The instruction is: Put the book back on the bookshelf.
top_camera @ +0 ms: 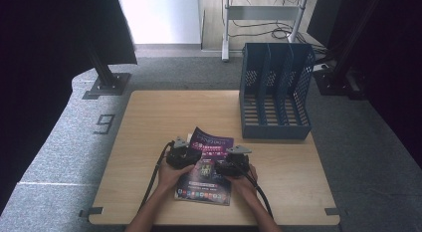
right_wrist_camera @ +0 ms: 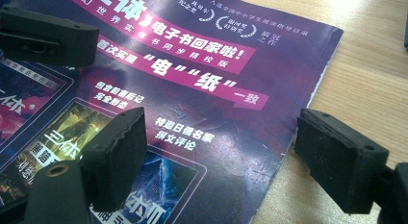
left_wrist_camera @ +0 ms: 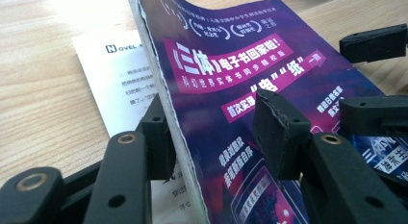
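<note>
Magazine (top_camera: 206, 167) lies near middle of worktop (top_camera: 149, 142), purple cover up, left edge lifted. Left tool (left_wrist_camera: 211, 137) straddles that raised edge, jaws apart, one under cover, one over, not yet clamped. Right tool (right_wrist_camera: 216, 152) hovers over right edge, jaws wide apart. Blue file rack (top_camera: 275, 92) stands far right. Step looks like: securing grip. Next probably: close left tool on edge, lift, carry toward rack.
</note>
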`<state>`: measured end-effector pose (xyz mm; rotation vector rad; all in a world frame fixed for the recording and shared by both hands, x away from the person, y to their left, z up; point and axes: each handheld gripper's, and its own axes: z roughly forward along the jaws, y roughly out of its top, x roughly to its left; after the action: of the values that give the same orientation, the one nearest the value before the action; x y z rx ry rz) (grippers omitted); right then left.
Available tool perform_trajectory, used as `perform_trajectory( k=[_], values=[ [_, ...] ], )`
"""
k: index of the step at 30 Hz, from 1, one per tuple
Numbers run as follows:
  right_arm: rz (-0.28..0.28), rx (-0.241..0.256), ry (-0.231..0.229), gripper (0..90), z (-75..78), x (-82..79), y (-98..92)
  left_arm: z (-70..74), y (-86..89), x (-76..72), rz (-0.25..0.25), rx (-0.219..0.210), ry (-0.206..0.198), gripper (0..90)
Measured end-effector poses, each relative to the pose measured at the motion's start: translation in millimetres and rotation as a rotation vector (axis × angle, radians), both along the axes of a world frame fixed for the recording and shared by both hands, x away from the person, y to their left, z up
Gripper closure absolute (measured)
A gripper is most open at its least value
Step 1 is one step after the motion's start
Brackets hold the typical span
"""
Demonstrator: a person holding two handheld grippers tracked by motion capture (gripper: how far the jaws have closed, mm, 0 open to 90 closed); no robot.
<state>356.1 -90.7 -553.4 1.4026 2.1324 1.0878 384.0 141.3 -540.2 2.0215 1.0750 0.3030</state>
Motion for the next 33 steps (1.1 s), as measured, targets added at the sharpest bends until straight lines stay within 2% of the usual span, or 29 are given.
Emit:
perform_trajectory(
  k=[7, 15, 17, 28, 33],
  values=[
    [0.0, 0.0, 0.0, 18.6, 0.0, 0.0, 0.0, 0.6, 0.1, -1.0, 0.002, 0.011, -0.008, 59.9],
    [0.0, 0.0, 0.0, 18.6, 0.0, -0.1, 0.1, 0.3, -1.6, -3.3, 0.015, 0.005, -0.045, 66.6],
    [0.0, 0.0, 0.0, 18.6, 0.0, -0.2, 0.1, 1.0, -1.5, -3.7, 0.017, -0.001, -0.05, 71.0],
    [-0.001, 0.001, 0.001, 18.6, 0.0, -0.1, 0.0, 3.9, 1.5, -3.4, 0.008, -0.043, -0.041, 81.5],
    [-0.001, 0.001, 0.002, 18.6, 0.1, -0.1, 0.0, 5.3, 1.3, -4.8, 0.003, -0.053, -0.051, 83.6]
  ],
)
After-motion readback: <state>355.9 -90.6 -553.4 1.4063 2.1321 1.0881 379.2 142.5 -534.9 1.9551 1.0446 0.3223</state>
